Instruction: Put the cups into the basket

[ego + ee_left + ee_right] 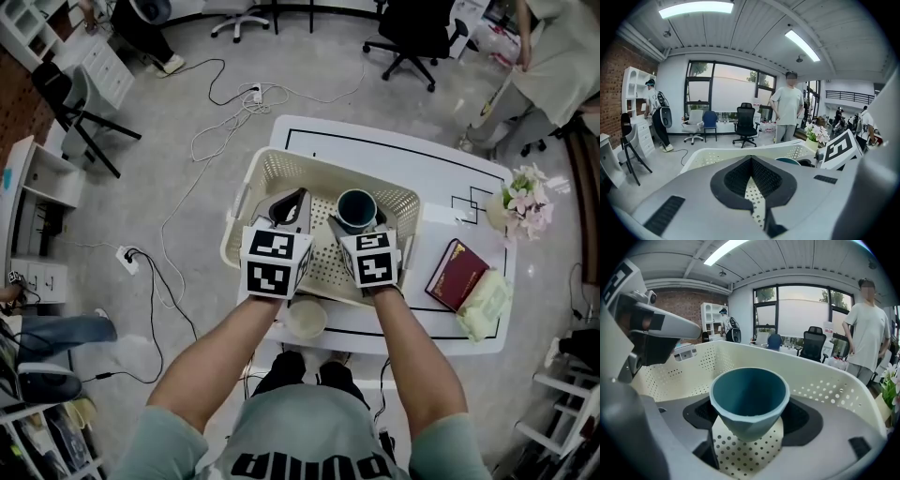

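1. Right gripper view shows the right gripper clamped on the lower body of a teal cup. The cup's mouth is up and open toward the camera, and its long axis is roughly upright.
2. The cup hangs inside the walls of the cream basket, with the perforated floor straight below its base. Whether the base touches that floor cannot be told.
3. The coming move probably turns on this line-up. With cup over floor, a short drop and a parting of the jaws should set it down.
4. Left gripper view shows the left gripper with its tips together and nothing between them, over the basket's left half.
5. From the head view, a pale cup stands on the table just outside the basket's near wall. It lies behind both grippers, toward the person and nearer the left one.
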Demonstrator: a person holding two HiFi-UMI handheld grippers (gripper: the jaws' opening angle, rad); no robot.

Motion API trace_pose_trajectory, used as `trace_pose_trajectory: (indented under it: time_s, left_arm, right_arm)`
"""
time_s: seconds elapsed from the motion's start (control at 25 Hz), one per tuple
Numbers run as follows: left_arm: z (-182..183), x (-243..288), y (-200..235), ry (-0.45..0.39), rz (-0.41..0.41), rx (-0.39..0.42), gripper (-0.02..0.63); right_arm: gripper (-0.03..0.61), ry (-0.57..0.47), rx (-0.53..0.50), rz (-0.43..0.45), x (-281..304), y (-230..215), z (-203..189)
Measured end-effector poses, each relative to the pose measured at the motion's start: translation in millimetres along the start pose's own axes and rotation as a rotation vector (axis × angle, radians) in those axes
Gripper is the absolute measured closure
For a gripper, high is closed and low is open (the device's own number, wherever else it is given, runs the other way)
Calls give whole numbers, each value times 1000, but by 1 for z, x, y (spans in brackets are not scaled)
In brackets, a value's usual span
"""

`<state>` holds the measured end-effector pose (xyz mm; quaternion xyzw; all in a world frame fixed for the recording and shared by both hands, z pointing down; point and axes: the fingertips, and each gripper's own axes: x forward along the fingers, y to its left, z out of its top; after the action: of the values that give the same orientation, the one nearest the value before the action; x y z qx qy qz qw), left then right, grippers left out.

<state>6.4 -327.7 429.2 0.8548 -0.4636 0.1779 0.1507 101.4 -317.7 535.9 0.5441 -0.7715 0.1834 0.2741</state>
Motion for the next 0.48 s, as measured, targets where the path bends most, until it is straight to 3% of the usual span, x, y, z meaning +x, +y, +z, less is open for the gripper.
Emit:
trace_pose_trajectory:
  time_s: [0.48]
  left_arm:
    - [7, -10, 1, -2, -7, 11, 609]
  right_arm:
    - [190, -28, -8, 11, -11, 7, 13]
